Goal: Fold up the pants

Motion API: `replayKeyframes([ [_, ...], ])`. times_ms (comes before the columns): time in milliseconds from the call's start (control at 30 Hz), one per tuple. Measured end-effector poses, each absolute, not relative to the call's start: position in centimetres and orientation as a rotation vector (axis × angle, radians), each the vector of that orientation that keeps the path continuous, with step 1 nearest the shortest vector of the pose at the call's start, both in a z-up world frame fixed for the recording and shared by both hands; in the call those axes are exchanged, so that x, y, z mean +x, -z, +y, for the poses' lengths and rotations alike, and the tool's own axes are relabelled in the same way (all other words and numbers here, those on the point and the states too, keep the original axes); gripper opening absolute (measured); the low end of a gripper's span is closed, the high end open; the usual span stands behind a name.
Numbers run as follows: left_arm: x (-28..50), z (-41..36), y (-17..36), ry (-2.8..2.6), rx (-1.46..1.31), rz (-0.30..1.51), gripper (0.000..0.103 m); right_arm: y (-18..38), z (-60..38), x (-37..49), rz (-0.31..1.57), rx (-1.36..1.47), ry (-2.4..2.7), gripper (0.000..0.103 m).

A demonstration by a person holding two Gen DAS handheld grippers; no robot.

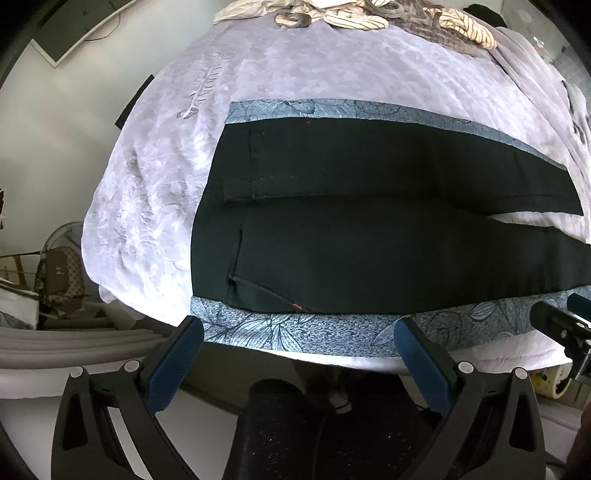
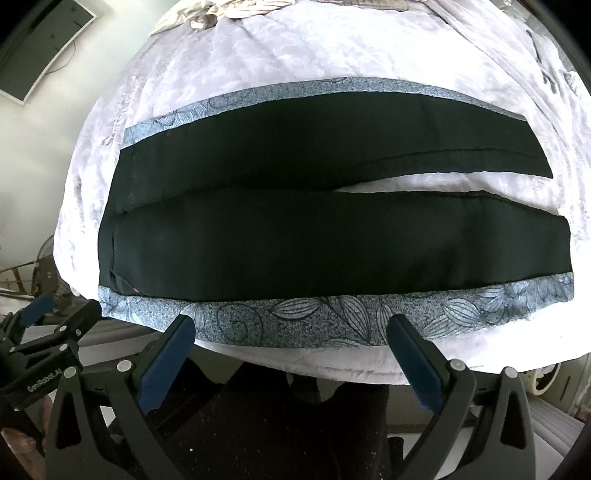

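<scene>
Black pants [image 1: 351, 236] [image 2: 295, 206] with blue-grey floral side bands lie spread flat on a bed, waistband to the left, both legs running right with a narrow gap between them. My left gripper [image 1: 299, 332] hangs open just off the bed's near edge, facing the waist end of the near floral band [image 1: 295, 332]. My right gripper [image 2: 291, 328] is open too, in front of the middle of the near band [image 2: 332, 314]. Neither holds cloth. The right gripper's fingertip [image 1: 550, 314] shows at the right of the left wrist view; the left gripper's body [image 2: 44, 332] shows at the left of the right wrist view.
A pale lilac plush blanket [image 1: 295, 66] covers the bed. Crumpled striped and grey clothes [image 1: 369, 14] are piled at its far end. A patterned bag and a fan [image 1: 59, 273] stand on the floor at left. A dark screen [image 2: 40, 44] hangs on the wall.
</scene>
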State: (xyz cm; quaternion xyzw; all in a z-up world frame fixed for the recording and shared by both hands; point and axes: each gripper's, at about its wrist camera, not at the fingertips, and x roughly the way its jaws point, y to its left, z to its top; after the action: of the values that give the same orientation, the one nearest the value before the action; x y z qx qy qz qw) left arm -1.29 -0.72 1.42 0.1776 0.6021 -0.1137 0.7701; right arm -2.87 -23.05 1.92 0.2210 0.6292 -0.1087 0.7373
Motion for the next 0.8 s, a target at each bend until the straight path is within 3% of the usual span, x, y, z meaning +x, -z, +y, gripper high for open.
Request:
replayKeyframes([
  [800,-1.38,0.09,-1.27,0.225,0.37,1.309,0.103,-1.88,-22.56,-2.75,1.389,0.473,0.234,0.103],
])
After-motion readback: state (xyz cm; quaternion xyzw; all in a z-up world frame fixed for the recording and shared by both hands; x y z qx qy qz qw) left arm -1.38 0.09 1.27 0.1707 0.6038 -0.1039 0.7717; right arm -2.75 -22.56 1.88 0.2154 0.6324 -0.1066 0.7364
